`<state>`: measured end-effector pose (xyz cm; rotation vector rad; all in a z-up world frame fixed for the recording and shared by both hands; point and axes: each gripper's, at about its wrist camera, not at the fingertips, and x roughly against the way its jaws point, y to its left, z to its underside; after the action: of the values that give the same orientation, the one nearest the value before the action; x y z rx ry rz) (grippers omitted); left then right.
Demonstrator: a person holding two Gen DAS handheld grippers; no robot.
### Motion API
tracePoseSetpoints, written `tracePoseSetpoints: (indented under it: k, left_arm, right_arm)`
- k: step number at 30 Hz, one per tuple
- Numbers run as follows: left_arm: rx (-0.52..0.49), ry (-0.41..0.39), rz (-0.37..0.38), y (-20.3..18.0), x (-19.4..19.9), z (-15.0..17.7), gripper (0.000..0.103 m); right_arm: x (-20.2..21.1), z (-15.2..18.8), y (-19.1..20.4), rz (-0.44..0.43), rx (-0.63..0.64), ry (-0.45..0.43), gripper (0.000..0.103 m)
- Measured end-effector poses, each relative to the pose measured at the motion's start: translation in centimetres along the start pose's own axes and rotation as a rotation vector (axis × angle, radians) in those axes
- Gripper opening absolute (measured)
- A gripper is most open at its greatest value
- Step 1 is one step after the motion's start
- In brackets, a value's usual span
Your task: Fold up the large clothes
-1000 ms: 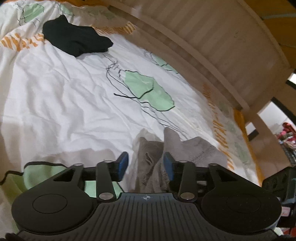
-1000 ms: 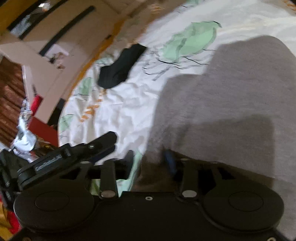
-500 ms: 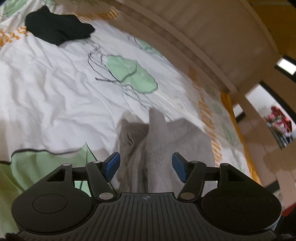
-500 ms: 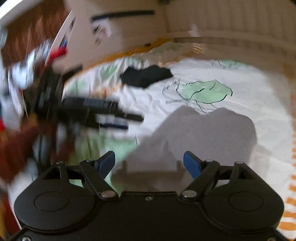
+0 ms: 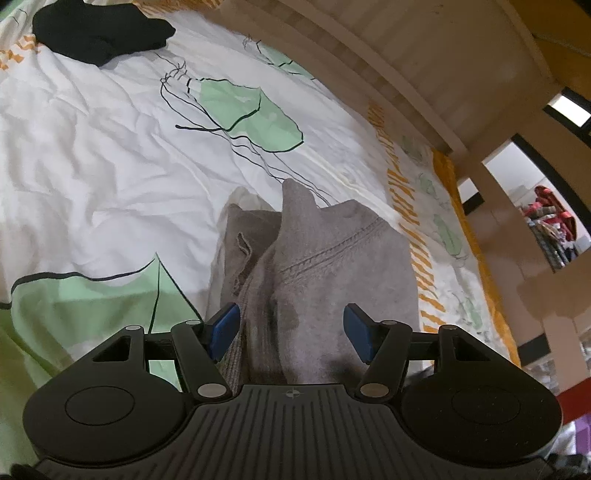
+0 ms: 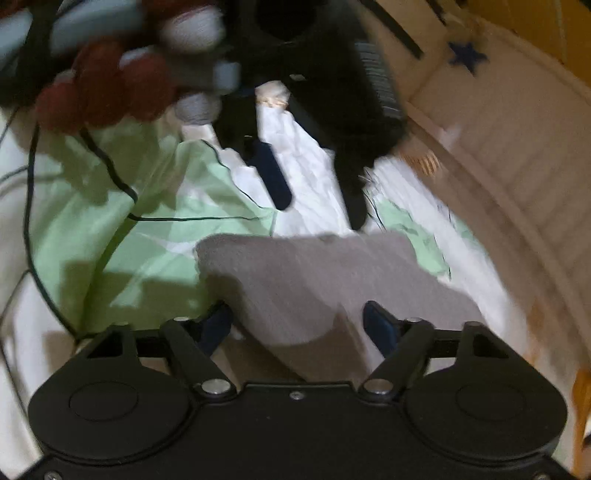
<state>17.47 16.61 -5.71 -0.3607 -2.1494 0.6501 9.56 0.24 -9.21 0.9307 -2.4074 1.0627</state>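
Note:
A grey knit garment [image 5: 325,266] lies folded on the white bedspread with green leaf prints [image 5: 92,177]. My left gripper [image 5: 291,332] is open just above the garment's near end, its blue pads apart and empty. In the blurred right wrist view the same grey garment [image 6: 325,280] lies flat ahead. My right gripper [image 6: 299,325] is open over its near edge, holding nothing. The other gripper [image 6: 317,122] shows beyond the garment, with the gloved hand that holds it.
A black garment [image 5: 99,33] lies crumpled at the far left of the bed. A pale wooden bed rail [image 5: 424,66] curves along the far side. The bed's orange-trimmed edge [image 5: 443,177] runs at the right.
Both grippers were shut on the grey garment a second ago. They opened and let it go. The right gripper swung round and now faces the left one.

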Motion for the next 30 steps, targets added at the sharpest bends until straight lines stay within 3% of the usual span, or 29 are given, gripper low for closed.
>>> tracePoseSetpoints:
  k: [1, 2, 5, 7, 8, 11, 15, 16, 17, 18, 22, 24, 27, 30]
  left_arm:
    - [0.005, 0.007, 0.008, 0.0, 0.0, -0.3, 0.060]
    - [0.009, 0.013, 0.016, 0.0, -0.1, -0.5, 0.060]
    - [0.025, 0.033, 0.049, -0.1, -0.7, -1.3, 0.070]
    - [0.050, 0.077, 0.102, -0.1, -1.9, -1.8, 0.073]
    - [0.063, 0.109, 0.125, -0.1, -2.8, -2.0, 0.076]
    - [0.064, 0.150, 0.105, -0.3, -5.3, -2.5, 0.077]
    - [0.135, 0.172, 0.156, 0.3, -8.0, -3.4, 0.074]
    - [0.143, 0.167, 0.165, 0.2, -8.6, -3.5, 0.066]
    - [0.125, 0.143, 0.163, -0.1, -8.7, -3.6, 0.031]
    - [0.089, 0.125, 0.154, -0.5, -8.5, -3.9, 0.017]
    - [-0.054, 0.073, 0.189, -2.5, -6.1, -4.9, 0.016]
    - [-0.099, 0.046, 0.165, -2.6, -4.9, -5.0, 0.017]
    - [-0.074, 0.065, 0.096, -0.8, -5.8, -4.5, 0.018]
    - [-0.031, 0.114, 0.054, 1.5, -8.4, -3.3, 0.026]
  right_arm:
    - [0.0, -0.3, -0.3, -0.021, -0.027, -0.018, 0.034]
    - [0.3, -0.6, -1.2, -0.053, -0.122, -0.044, 0.019]
    - [1.8, 0.0, -6.3, -0.163, -0.564, -0.147, 0.020]
    - [2.3, 1.4, -8.8, -0.243, -0.783, -0.188, 0.020]
    - [2.4, 1.8, -9.3, -0.259, -0.831, -0.194, 0.020]
    - [2.8, 2.5, -9.6, -0.263, -0.842, -0.192, 0.020]
    - [2.6, 2.5, -8.6, -0.278, -0.823, -0.180, 0.020]
    - [2.6, 2.4, -8.3, -0.277, -0.812, -0.177, 0.020]
    - [2.7, 2.4, -8.1, -0.275, -0.804, -0.175, 0.020]
    - [2.7, 2.3, -8.0, -0.271, -0.796, -0.173, 0.020]
    - [3.5, 1.5, -7.7, -0.216, -0.737, -0.192, 0.021]
    - [3.8, 0.5, -7.5, -0.204, -0.696, -0.212, 0.022]
    - [2.1, -0.7, -6.0, -0.214, -0.625, -0.197, 0.022]
    - [-1.8, -0.9, -3.8, -0.268, -0.569, -0.082, 0.033]
